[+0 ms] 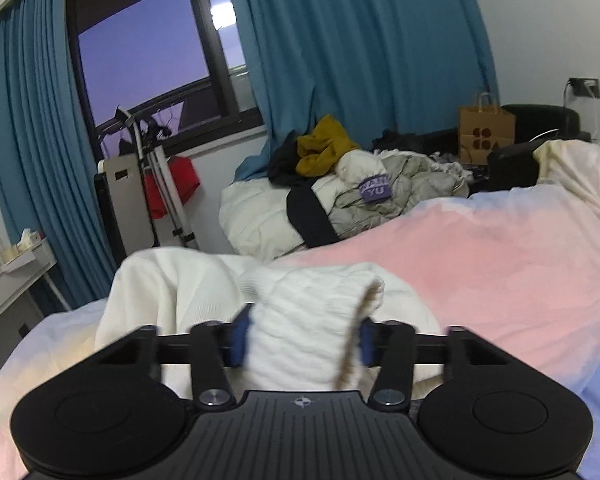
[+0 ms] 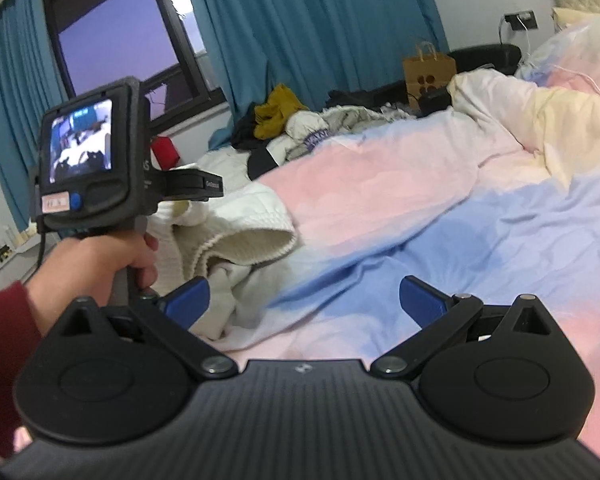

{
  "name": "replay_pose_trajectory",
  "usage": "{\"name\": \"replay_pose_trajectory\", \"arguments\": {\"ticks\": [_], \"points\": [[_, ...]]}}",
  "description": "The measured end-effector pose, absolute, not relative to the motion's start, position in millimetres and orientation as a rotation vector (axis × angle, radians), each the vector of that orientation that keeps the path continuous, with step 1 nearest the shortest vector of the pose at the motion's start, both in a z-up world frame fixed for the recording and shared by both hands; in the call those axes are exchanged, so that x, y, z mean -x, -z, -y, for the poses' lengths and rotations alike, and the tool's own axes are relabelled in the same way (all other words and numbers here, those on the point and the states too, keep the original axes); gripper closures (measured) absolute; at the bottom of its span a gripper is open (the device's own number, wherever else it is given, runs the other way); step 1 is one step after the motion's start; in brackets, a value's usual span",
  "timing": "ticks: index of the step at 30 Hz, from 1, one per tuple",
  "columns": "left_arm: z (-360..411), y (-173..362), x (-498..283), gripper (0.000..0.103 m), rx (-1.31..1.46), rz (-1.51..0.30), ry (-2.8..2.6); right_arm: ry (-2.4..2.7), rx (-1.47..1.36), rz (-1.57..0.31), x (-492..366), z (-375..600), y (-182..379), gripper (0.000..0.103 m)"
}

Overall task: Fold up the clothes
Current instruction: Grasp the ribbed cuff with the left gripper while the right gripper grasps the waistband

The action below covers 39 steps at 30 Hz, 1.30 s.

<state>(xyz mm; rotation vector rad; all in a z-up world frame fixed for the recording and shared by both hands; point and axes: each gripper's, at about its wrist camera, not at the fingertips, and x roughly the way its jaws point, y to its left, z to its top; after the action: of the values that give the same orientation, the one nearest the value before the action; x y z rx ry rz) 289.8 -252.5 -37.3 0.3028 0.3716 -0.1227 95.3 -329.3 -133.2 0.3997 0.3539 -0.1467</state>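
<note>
White sweater [image 1: 300, 320], lower part hidden

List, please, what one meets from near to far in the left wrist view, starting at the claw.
Left claw closed on the white knitted garment → pink and blue duvet → pile of clothes with a mustard garment on top → brown paper bag → blue curtain.

Blurred blue fingers [image 1: 239, 336] against the white sweater [image 1: 308, 320].
</note>
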Motion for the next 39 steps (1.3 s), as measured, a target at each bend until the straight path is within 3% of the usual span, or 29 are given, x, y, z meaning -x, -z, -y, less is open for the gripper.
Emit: {"name": "replay_pose_trajectory", "arguments": {"ticks": [2,5,6,13,18,22,30,39], "points": [[239.5,22.9,-279.1,0.065,-0.262,-0.366,0.136,0.136,-0.382,-0.338,-95.0,325.2,132.0,0.000],[214.7,-11.9,-262.2,0.082,-0.241,-0.366,0.171,0.113,-0.365,-0.321,-90.5,319.0,128.6,0.000],[202.2,-26.1,-254.5,0.083,-0.222,-0.360,0.178,0.101,-0.368,-0.310,-88.7,318.4,127.0,0.000],[102.3,-101.6,-183.3,0.085,-0.082,-0.326,0.187,0.055,-0.384,-0.236,-82.5,314.2,114.5,0.000],[16.9,-122.3,-114.4,0.086,0.047,-0.305,0.147,-0.007,-0.421,-0.219,-75.1,310.1,107.7,0.000],[-46.1,-107.6,-76.1,0.086,0.098,-0.292,0.078,-0.089,-0.471,-0.242,-67.0,306.5,107.0,0.000],[-164.8,-31.0,-60.5,0.086,0.167,-0.435,-0.057,-0.192,-0.611,-0.406,-81.3,299.0,137.6,0.000],[-211.9,30.4,-75.4,0.083,0.268,-0.489,-0.055,-0.334,-0.766,-0.555,-104.8,280.7,168.9,0.002]]}}
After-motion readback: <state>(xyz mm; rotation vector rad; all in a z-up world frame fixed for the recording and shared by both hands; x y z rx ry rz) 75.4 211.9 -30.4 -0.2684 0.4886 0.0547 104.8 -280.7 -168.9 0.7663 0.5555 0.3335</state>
